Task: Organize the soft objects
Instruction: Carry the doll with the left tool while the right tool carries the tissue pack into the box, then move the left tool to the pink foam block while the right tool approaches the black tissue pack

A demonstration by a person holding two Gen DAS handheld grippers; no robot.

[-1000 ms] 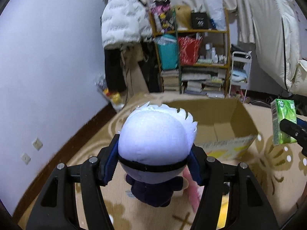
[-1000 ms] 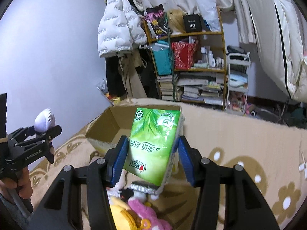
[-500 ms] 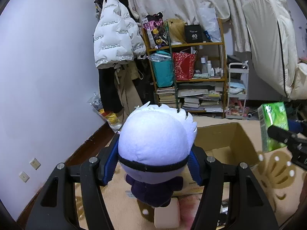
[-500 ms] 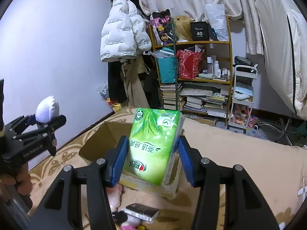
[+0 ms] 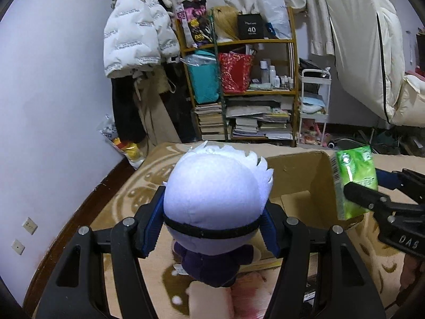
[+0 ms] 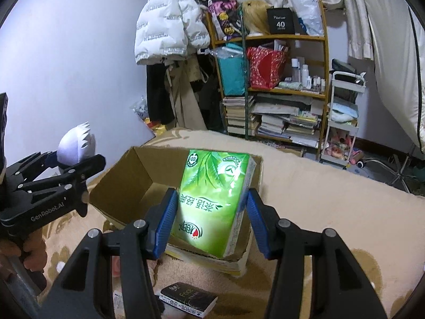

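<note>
My left gripper (image 5: pixel 212 228) is shut on a plush doll (image 5: pixel 215 194) with a white head, black band and dark blue body, held in the air in front of an open cardboard box (image 5: pixel 297 180). My right gripper (image 6: pixel 209 218) is shut on a green tissue pack (image 6: pixel 212 199) and holds it over the box's (image 6: pixel 138 178) near rim. The tissue pack (image 5: pixel 354 183) also shows at the right of the left wrist view, over the box's right wall. The doll (image 6: pixel 75 143) shows at the left of the right wrist view.
The box sits on a beige patterned blanket (image 6: pixel 332 199). A pink plush (image 5: pixel 247 292) and a small black box (image 6: pixel 186 299) lie on it below the grippers. A cluttered wooden shelf (image 5: pixel 247 85), a hanging white jacket (image 5: pixel 138 34) and a white cart (image 5: pixel 314 101) stand behind.
Both grippers have moved closer to the box with their loads. The tissue pack now hangs over the box's rim, and the doll is nearer the box opening.
</note>
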